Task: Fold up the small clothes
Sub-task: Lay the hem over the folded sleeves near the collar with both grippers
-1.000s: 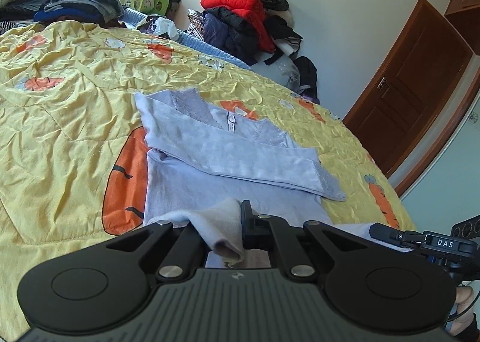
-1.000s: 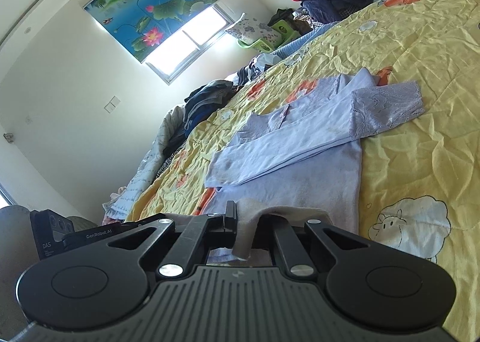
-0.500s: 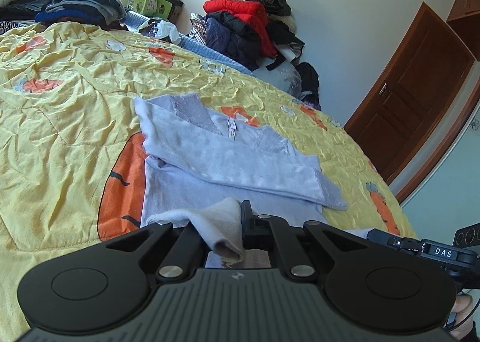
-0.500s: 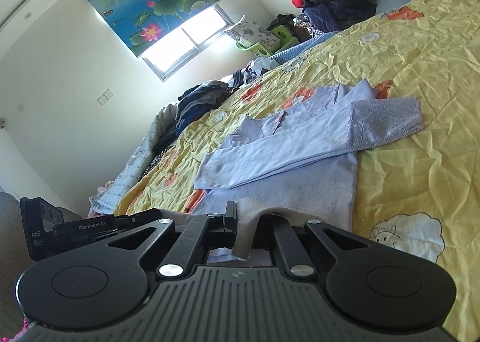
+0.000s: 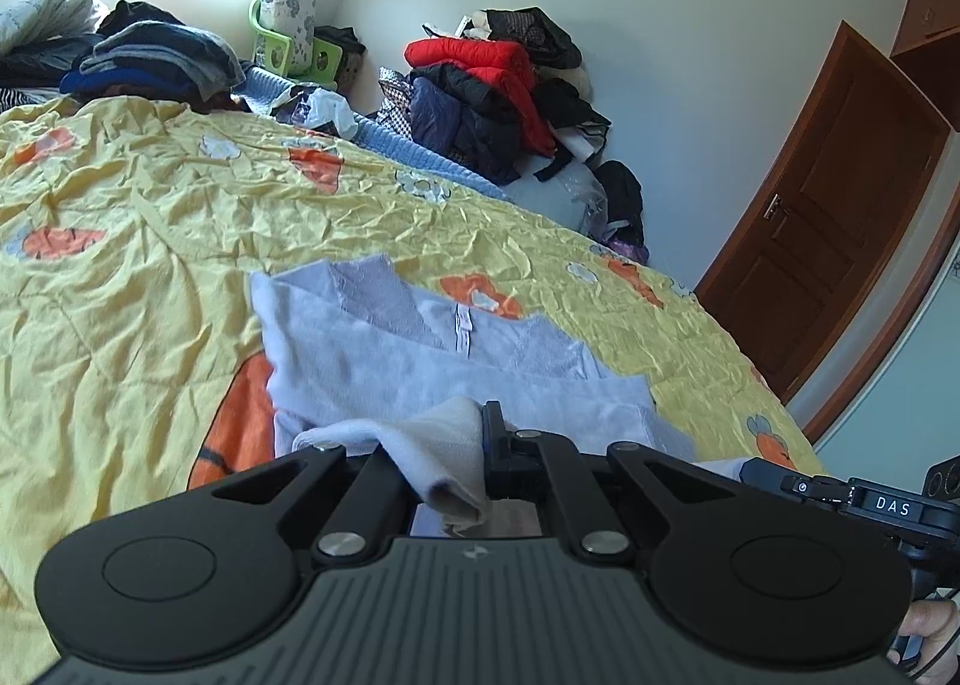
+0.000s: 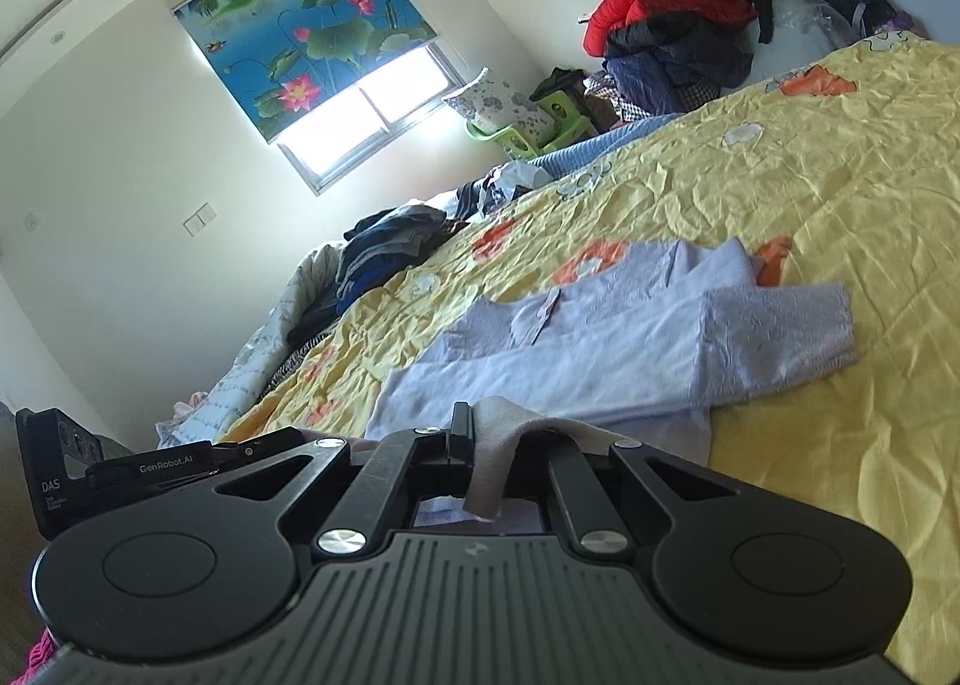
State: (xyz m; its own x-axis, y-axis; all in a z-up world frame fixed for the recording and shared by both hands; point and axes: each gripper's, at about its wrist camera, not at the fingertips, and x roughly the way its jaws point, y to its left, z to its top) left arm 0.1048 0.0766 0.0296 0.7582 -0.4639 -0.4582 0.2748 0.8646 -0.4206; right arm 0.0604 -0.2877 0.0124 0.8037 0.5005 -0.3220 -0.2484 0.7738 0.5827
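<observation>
A small pale lilac long-sleeved top (image 5: 420, 361) lies on the yellow bedspread (image 5: 120, 265), its sleeves folded across the body. It also shows in the right wrist view (image 6: 600, 349). My left gripper (image 5: 474, 445) is shut on the top's bottom hem at the left corner and holds it lifted. My right gripper (image 6: 480, 445) is shut on the hem at the other corner, also lifted. The right gripper's body (image 5: 870, 499) shows at the right edge of the left wrist view. The left gripper's body (image 6: 120, 475) shows at the left of the right wrist view.
Piles of clothes lie at the bed's far end: dark folded ones (image 5: 150, 54) and a red and black heap (image 5: 498, 84). A green chair (image 5: 288, 48) stands by the window. A brown door (image 5: 828, 229) is at the right.
Both grippers have carried the hem forward over the top towards its collar. The garment now looks nearer and shorter in both views.
</observation>
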